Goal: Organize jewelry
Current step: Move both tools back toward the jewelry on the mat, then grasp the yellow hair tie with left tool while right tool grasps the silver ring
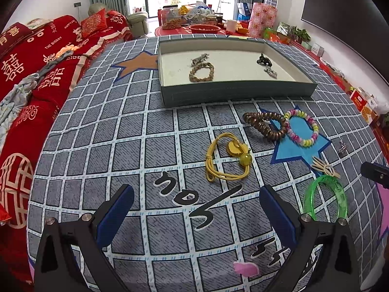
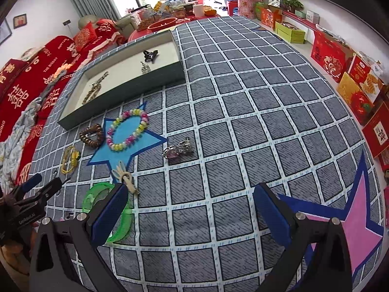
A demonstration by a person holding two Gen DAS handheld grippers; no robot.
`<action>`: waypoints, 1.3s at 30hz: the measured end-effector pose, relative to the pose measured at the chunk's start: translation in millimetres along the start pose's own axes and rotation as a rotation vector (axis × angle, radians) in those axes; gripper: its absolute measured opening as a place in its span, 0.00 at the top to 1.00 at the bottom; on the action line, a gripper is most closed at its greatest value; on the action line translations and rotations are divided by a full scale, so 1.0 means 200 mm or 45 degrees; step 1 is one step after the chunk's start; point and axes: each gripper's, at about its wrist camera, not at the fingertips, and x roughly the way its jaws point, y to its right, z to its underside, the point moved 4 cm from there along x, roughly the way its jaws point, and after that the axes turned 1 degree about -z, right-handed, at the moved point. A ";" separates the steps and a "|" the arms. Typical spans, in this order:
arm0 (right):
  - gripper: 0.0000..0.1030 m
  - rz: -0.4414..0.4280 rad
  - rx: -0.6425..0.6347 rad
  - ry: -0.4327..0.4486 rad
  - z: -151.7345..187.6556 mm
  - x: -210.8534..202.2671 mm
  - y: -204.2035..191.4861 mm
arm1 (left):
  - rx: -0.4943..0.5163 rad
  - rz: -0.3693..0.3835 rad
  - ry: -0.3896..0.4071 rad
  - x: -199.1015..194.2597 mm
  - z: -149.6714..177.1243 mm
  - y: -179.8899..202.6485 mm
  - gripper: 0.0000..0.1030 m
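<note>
Jewelry sorting partly done.
Four pieces lie in your tray [image 1: 167, 92]; six wait on the desk [image 1: 102, 146], both grippers [image 1: 197, 209] [image 2: 189, 209] spread apart, empty.

Black angular frames on both tongs, left tongs [image 1: 195, 209] and right tongs [image 2: 190, 206]. Ribbed blue pads [image 1: 116, 215] on each finger. Round silver screws [image 2: 300, 216] at the pivots. White lettering on the left body.

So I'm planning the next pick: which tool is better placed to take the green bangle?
Right. The green bangle lies against the open right tool's left finger; the open left tool points at bare cloth beside it.
</note>
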 end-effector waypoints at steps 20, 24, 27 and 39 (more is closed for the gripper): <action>0.28 0.179 -0.159 0.013 -0.10 0.18 -0.11 | 0.053 0.002 -0.005 0.14 -0.09 0.10 0.00; 0.40 0.188 -0.187 0.026 -0.12 0.19 -0.14 | 0.067 0.032 0.002 0.13 -0.10 0.13 0.10; 0.50 0.183 -0.197 0.031 -0.13 0.19 -0.16 | 0.084 0.047 0.006 0.13 -0.11 0.15 0.21; 0.66 0.060 -0.102 0.069 -0.10 0.12 -0.10 | 0.117 0.113 0.046 0.05 -0.12 0.18 0.69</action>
